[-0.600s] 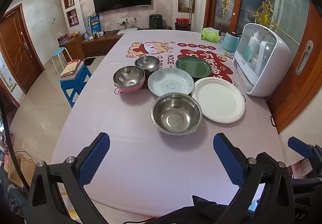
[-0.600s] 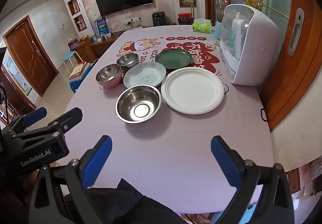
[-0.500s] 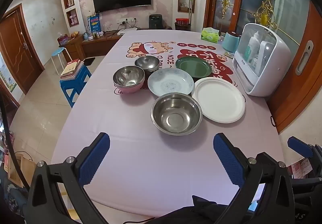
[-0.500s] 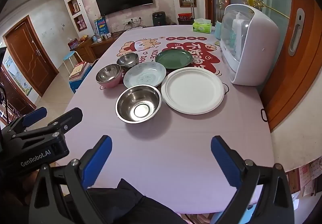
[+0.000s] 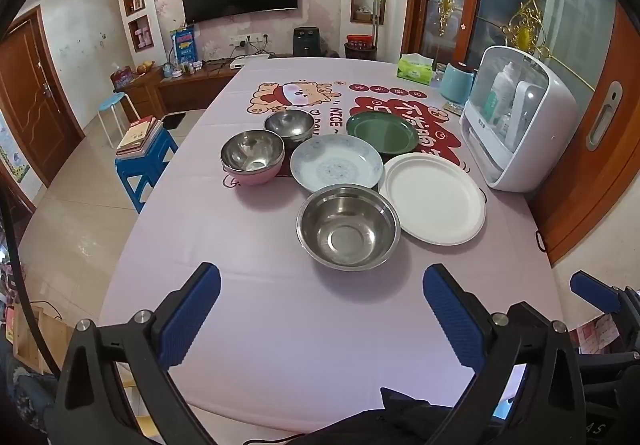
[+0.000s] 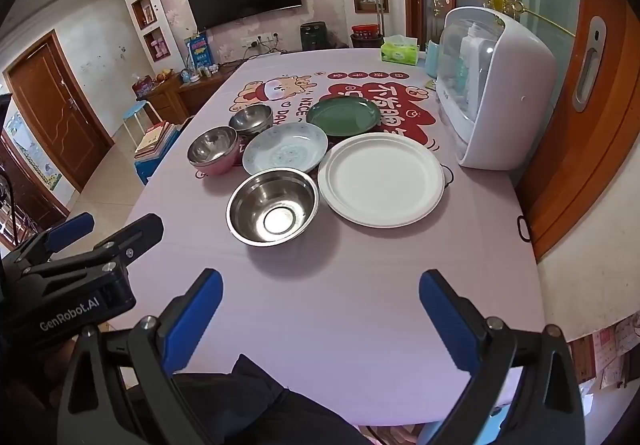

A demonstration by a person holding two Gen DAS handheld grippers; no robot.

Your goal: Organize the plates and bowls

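Here, in the left wrist view, your left gripper (image 5: 320, 309) hangs over the near, bare part of the table (image 5: 248, 245) with its jaws spread wide and nothing between them. Straight ahead of the jaws sits the large steel bowl (image 5: 348, 227), nearest of the crockery but well clear of the pads. Ahead and to the right of it lies the white plate (image 5: 434, 199); beyond the bowl rests the patterned plate (image 5: 336, 163), and farther right the green plate (image 5: 382, 131). Ahead and left of the jaws stand the pink bowl (image 5: 252, 159) and the small steel bowl (image 5: 289, 125).

In the right wrist view, your right gripper (image 6: 318, 309) is likewise wide and empty. The large steel bowl (image 6: 273, 207) lies ahead and slightly left of its jaws, the white plate (image 6: 382, 179) ahead and slightly right.

Compared with the frames half a second earlier, nothing has shifted: both grippers and every dish keep their places. Judged from this, sorting has not begun; plates and bowls lie mixed, none stacked.
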